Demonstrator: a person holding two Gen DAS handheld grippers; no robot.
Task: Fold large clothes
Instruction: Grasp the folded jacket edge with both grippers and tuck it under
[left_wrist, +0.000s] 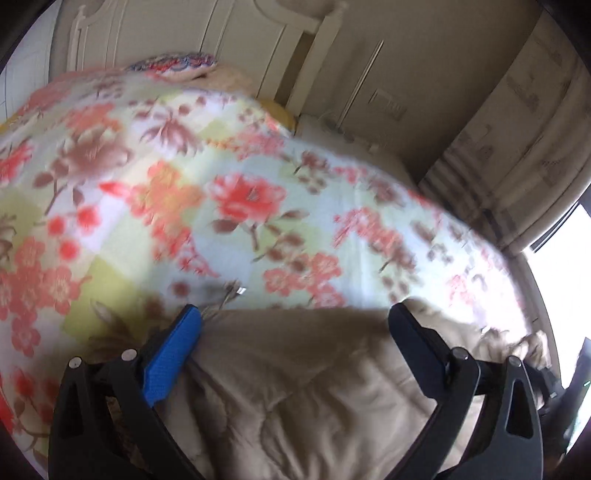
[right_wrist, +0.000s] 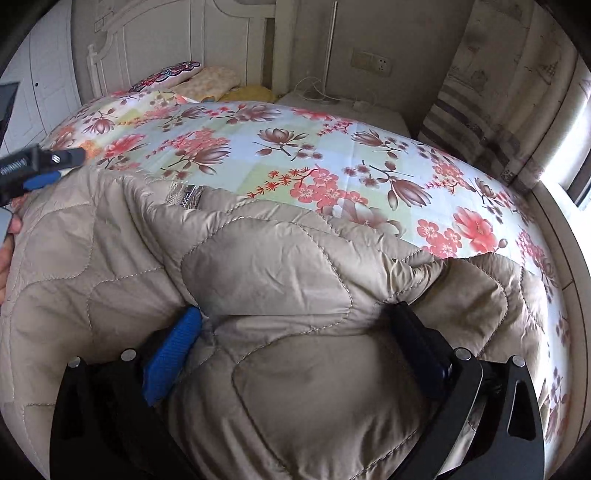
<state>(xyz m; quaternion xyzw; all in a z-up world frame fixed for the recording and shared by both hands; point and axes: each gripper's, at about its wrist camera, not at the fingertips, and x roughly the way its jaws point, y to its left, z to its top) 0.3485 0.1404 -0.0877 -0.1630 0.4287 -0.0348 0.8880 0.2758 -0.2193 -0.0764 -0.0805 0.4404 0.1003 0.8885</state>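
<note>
A beige quilted padded jacket (right_wrist: 258, 280) lies spread across the near part of a bed covered by a floral sheet of red and brown blossoms (right_wrist: 332, 155). The right claw (right_wrist: 295, 317) is spread wide, its fingers resting against the jacket's puffy fabric. The left claw (left_wrist: 295, 317) is likewise spread over the jacket's edge (left_wrist: 295, 369), in a blurred view.

Floral bedsheet (right_wrist: 314, 155); pillows (right_wrist: 218, 79) at headboard (right_wrist: 177, 40); striped curtain (right_wrist: 491, 103) right.
</note>
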